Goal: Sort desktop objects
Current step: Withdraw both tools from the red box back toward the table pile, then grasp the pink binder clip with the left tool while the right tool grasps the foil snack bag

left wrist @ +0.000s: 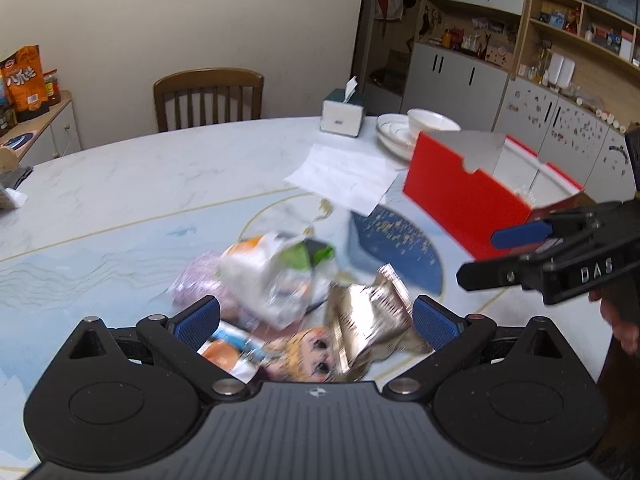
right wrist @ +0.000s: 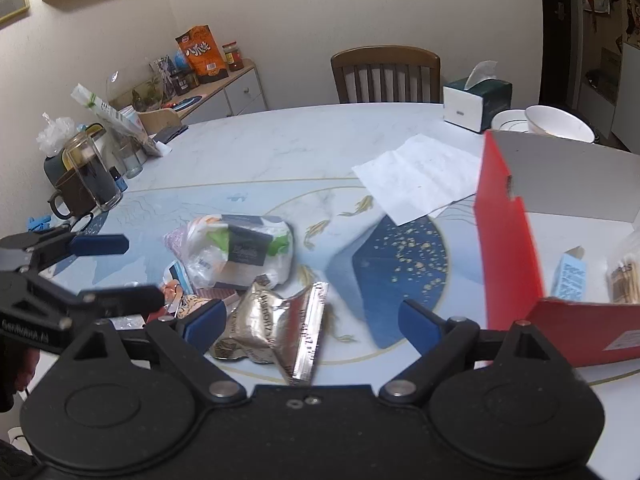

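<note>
A heap of small items lies on the marble table (left wrist: 120, 184): a crumpled silver foil wrapper (left wrist: 368, 316) (right wrist: 276, 328), a white plastic bag (left wrist: 276, 272) (right wrist: 240, 252) with a dark packet inside, a purple pouch (left wrist: 196, 280) and a doll's face (left wrist: 316, 352). My left gripper (left wrist: 316, 320) hovers open over the heap, with the wrapper and the doll between its fingers, untouched. My right gripper (right wrist: 312, 320) is wide open just right of the wrapper. An open red box (left wrist: 464, 204) (right wrist: 508, 240) stands to the right and holds a small blue carton (right wrist: 568, 276). Each view shows the other gripper (left wrist: 482, 258) (right wrist: 140, 272), open.
A white paper sheet (right wrist: 420, 176), a tissue box (right wrist: 476, 100) and stacked white bowls (right wrist: 556, 124) sit behind the box. A glass mug (right wrist: 92, 176), jars and a brown cup crowd the table's left edge. A wooden chair (left wrist: 208, 96) stands at the far side.
</note>
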Demonstrator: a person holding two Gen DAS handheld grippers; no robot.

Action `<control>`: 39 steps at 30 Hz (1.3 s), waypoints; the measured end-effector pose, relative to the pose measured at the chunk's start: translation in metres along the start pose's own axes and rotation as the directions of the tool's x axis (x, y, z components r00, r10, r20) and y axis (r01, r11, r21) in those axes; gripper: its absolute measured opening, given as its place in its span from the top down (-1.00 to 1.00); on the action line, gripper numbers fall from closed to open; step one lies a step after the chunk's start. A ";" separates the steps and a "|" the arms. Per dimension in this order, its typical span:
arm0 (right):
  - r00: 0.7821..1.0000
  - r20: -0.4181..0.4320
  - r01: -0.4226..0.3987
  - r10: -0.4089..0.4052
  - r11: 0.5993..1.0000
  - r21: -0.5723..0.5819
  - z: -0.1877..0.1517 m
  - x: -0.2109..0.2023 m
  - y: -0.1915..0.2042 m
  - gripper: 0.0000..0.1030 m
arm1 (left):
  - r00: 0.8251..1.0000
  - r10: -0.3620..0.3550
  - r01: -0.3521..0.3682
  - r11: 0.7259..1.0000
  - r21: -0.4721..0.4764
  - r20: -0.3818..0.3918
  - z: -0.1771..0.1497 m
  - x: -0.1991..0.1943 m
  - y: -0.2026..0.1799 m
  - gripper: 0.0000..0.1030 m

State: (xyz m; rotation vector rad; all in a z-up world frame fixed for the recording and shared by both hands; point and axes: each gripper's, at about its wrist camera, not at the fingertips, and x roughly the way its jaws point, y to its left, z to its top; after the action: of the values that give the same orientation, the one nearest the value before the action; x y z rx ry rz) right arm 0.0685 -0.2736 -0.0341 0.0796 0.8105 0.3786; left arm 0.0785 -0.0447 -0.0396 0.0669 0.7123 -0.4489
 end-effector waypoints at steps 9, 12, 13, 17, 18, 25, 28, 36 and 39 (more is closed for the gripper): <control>0.999 -0.026 0.026 -0.026 1.000 0.009 -0.003 0.025 0.025 -0.80 | 0.998 0.026 -0.027 1.000 -0.016 -0.049 -0.025 0.001 0.031 -1.00; 0.999 -0.035 0.034 -0.034 0.999 0.003 -0.002 0.033 0.032 -0.80 | 0.998 0.025 -0.025 1.000 -0.005 -0.059 -0.031 0.003 0.035 -1.00; 0.999 -0.037 0.037 -0.037 0.999 0.002 -0.001 0.035 0.033 -0.80 | 0.998 0.023 -0.023 1.000 0.001 -0.055 -0.033 0.003 0.035 -1.00; 0.997 -0.055 0.059 -0.058 0.998 0.014 -0.001 0.048 0.037 -0.80 | 0.999 0.001 0.001 0.999 0.044 -0.049 -0.037 0.007 0.034 -0.99; 0.996 -0.060 0.063 -0.061 0.998 0.021 0.000 0.051 0.037 -0.80 | 0.999 -0.006 0.009 0.999 0.053 -0.048 -0.037 0.008 0.034 -0.99; 0.991 -0.097 0.095 -0.091 0.995 0.035 0.000 0.073 0.041 -0.80 | 0.998 -0.029 0.034 0.996 0.080 -0.062 -0.039 0.019 0.034 -0.98; 0.989 -0.113 0.103 -0.096 0.993 0.056 0.002 0.082 0.042 -0.80 | 0.997 -0.032 0.038 0.996 0.083 -0.072 -0.039 0.022 0.035 -0.98; 0.977 -0.158 0.156 -0.141 0.984 0.082 0.003 0.103 0.041 -0.79 | 0.997 -0.022 0.029 0.995 0.100 -0.070 -0.041 0.023 0.035 -0.70; 0.974 -0.174 0.167 -0.148 0.981 0.097 0.001 0.108 0.038 -0.79 | 0.997 -0.026 0.034 0.994 0.104 -0.076 -0.041 0.024 0.035 -0.44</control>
State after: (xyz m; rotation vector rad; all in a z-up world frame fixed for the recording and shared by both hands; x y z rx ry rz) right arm 0.1253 -0.1993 -0.1005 0.0878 0.9961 0.1910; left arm 0.0836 -0.0136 -0.0897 0.1730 0.7637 -0.5146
